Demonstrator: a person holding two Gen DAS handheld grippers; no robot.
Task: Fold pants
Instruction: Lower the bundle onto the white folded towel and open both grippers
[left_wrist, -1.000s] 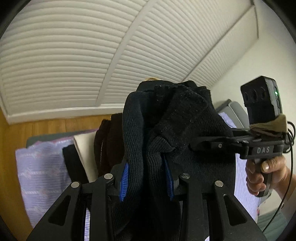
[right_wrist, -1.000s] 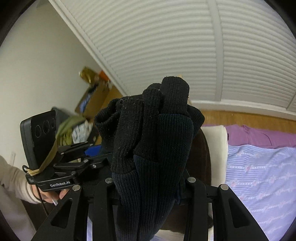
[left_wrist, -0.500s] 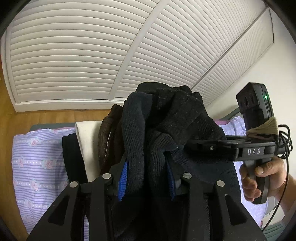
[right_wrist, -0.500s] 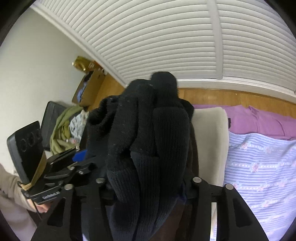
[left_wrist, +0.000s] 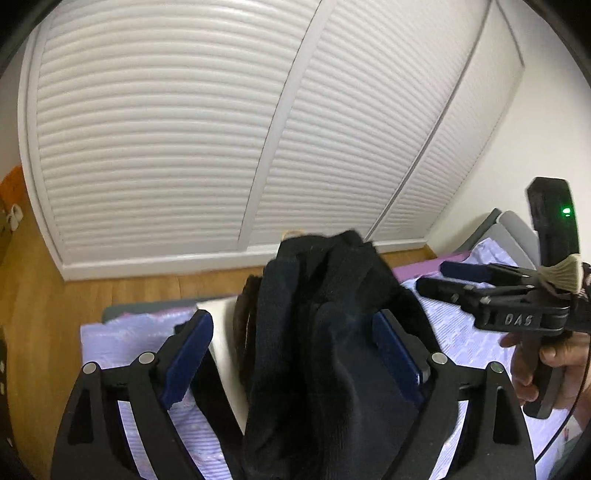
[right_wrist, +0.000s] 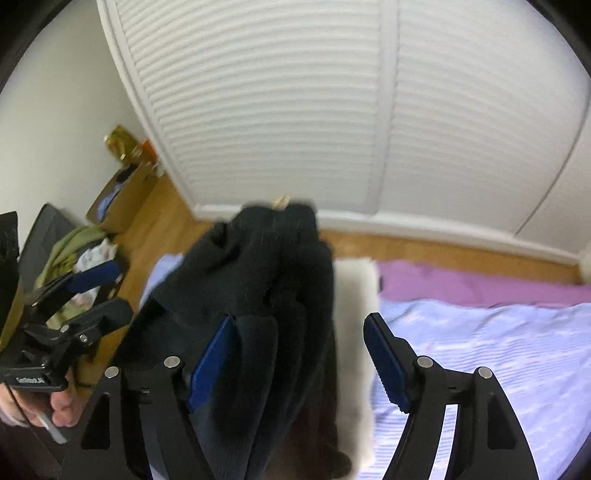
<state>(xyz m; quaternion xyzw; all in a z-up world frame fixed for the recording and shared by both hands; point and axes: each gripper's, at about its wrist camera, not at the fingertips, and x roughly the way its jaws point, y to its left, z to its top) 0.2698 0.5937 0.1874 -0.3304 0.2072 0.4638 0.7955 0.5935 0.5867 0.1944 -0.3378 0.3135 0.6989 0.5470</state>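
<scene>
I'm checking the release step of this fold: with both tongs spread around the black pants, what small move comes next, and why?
Probably draw both tongs straight back. The left tongs and right tongs stand open, so the black pants look released, bunched between the fingers over the other clothes on the bed. The cloth still touches one blue pad, so pulling back slowly should avoid dragging the fold.

This is a bedroom in a home: a bed with a striped lilac sheet (right_wrist: 498, 354), white slatted closet doors (left_wrist: 177, 140), a wood floor (left_wrist: 40, 306), and a cardboard box (right_wrist: 125, 192) by the wall
</scene>
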